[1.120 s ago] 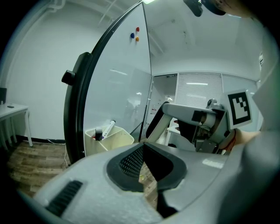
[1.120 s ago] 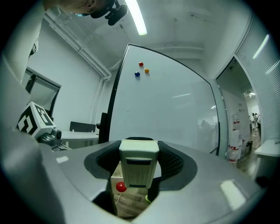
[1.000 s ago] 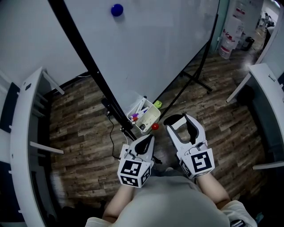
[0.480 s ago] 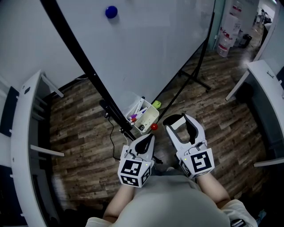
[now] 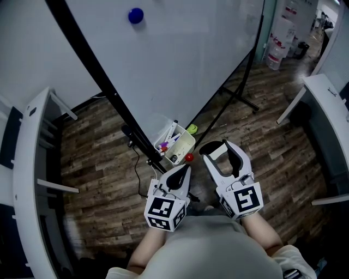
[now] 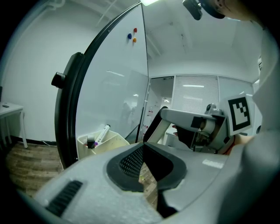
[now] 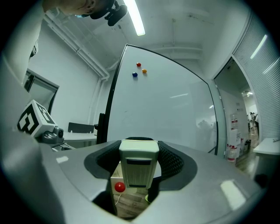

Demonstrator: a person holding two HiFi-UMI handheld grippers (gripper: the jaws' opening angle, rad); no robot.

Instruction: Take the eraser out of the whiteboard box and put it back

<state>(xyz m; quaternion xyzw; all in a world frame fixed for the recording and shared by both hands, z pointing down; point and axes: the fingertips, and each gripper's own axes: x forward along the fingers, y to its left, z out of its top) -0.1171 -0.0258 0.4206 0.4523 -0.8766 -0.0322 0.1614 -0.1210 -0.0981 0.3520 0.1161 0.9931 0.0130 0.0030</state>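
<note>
"What's underneath you?"

"A brown wood-plank floor (image 5: 103, 158) runs beneath your left fingers (image 5: 175, 179) and your right fingers (image 5: 238, 158) alike. Ahead of your right fingers, the whiteboard stand's black metal foot (image 5: 240, 99) rests on it. To the left of your left fingers, a thin black cable (image 5: 136, 171) trails over the planks."

"And the board?"

"The large white whiteboard (image 5: 180, 65) carries a cream plastic box (image 5: 182, 146) at its lower edge, just ahead of your left fingers. A small red ball (image 5: 188, 157) sits at the box's near corner, its support unclear. A blue round magnet (image 5: 136, 15) sticks to the board well beyond both pairs of fingers."
</note>
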